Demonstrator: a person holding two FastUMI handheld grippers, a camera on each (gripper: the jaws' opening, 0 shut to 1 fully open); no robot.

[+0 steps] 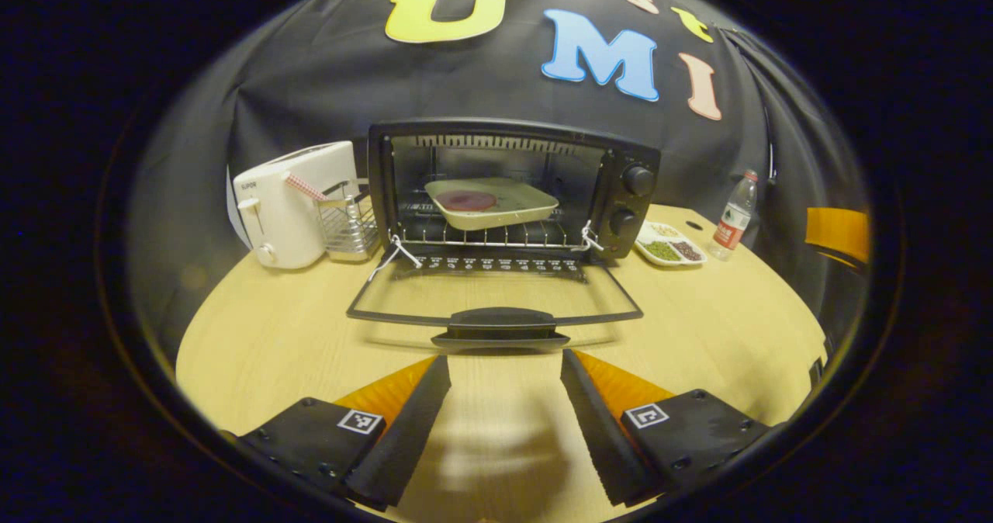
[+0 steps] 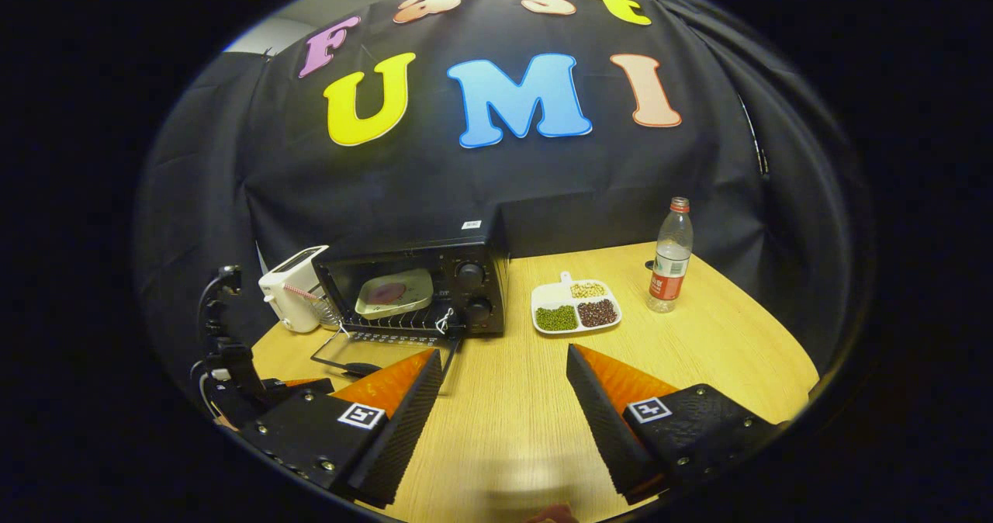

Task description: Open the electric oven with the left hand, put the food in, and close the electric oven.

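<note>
Facing the open electric oven [image 1: 512, 197], both grippers gape wide, empty; toaster [image 1: 291, 201] lettering unreadable.

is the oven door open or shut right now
Open. The oven door lies folded down flat over the table, and the tray of food sits exposed on the rack inside.

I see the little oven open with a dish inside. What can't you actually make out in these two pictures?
- What the dark red round food on the dish is: too small in both views.
- The oven's knob settings: too small.
- Grains in the divided plate: too small to name.
- The toaster's right side: hidden by the oven in the right gripper view.
- The other hand-held gripper at the left rim of the right gripper view: dark, partly hidden.
</note>
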